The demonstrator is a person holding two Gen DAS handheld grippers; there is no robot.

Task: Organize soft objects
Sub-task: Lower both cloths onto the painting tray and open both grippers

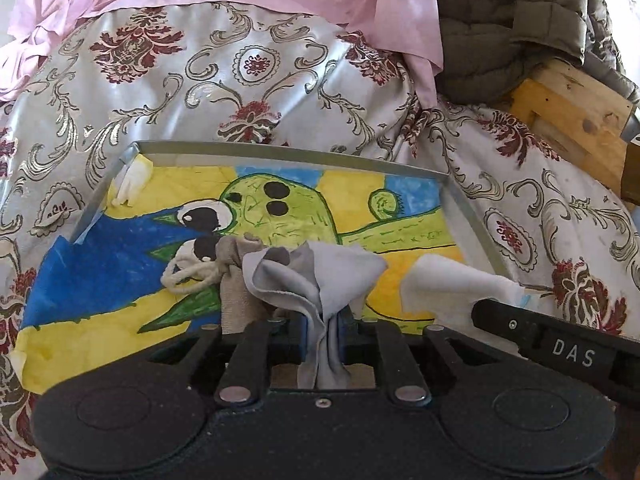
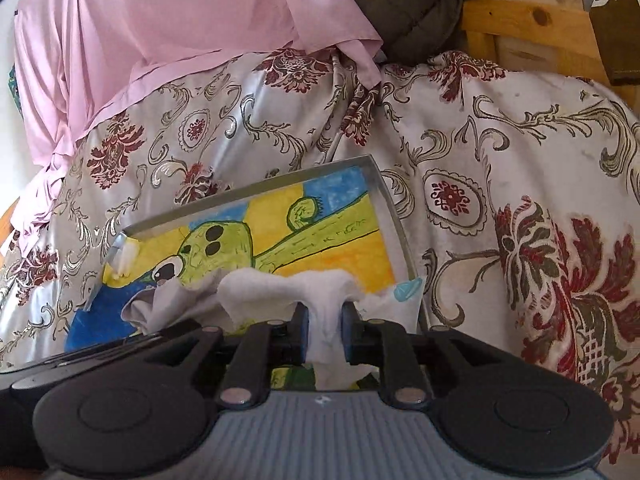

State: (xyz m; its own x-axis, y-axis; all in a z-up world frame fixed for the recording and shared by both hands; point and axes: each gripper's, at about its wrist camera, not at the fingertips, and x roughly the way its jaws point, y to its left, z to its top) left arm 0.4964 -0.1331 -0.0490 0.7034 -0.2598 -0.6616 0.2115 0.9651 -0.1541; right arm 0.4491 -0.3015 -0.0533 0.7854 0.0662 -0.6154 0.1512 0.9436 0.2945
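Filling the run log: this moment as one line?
left gripper: shut on grey cloth | right gripper: shut on white cloth | both over tray

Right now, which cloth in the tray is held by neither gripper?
The beige cloth beside the knotted cord; the grey cloth and white cloth are both clamped.

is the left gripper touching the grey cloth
Touching. The left wrist view shows the left gripper shut on the grey cloth, the fabric pinched between its fingers above the tray.
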